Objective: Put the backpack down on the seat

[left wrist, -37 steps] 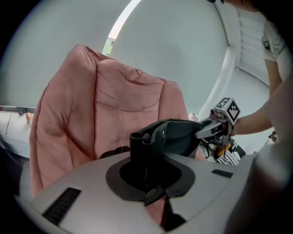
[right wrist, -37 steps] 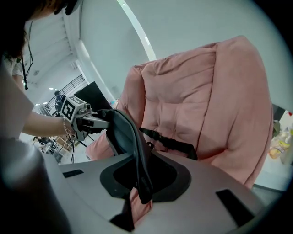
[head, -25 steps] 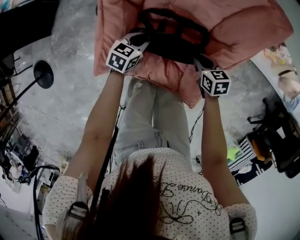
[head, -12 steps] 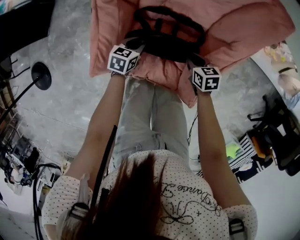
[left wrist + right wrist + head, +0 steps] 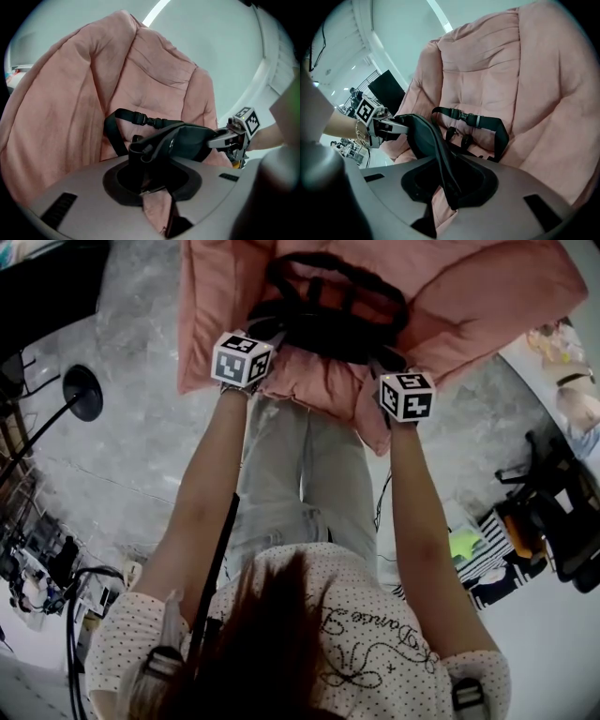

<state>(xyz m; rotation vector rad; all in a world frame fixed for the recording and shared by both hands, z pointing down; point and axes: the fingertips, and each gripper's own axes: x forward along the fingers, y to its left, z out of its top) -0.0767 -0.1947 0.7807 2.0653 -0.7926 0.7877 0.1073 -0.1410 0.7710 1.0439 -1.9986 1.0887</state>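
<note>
At the front edge of the pink padded seat [image 5: 487, 296], the black backpack [image 5: 333, 320] lies across the cushion with its shoulder straps and buckled chest strap [image 5: 145, 120] facing up toward the backrest. You stand close against that front edge and reach down with both arms.

The left gripper [image 5: 270, 332] has the backpack's left end and the right gripper [image 5: 384, 362] its right end. This two-point hold keeps the top rim spread level between the jaws, so the bag meets the cushion flat rather than folded.

Check each gripper view. The jaws of the left gripper stand only a little apart, with a bunched fold of black fabric between them. The jaws of the right gripper stand about as narrowly, with the backpack's dark edge band running down between them. Both pairs have just been opening, yet the rim looks drawn straight from one gripper to the other, so judge the grip as slackening, not released.

The bag's weight appears to be carried by the seat. Judge the placing as nearly complete; only letting go and drawing clear remain.
</note>
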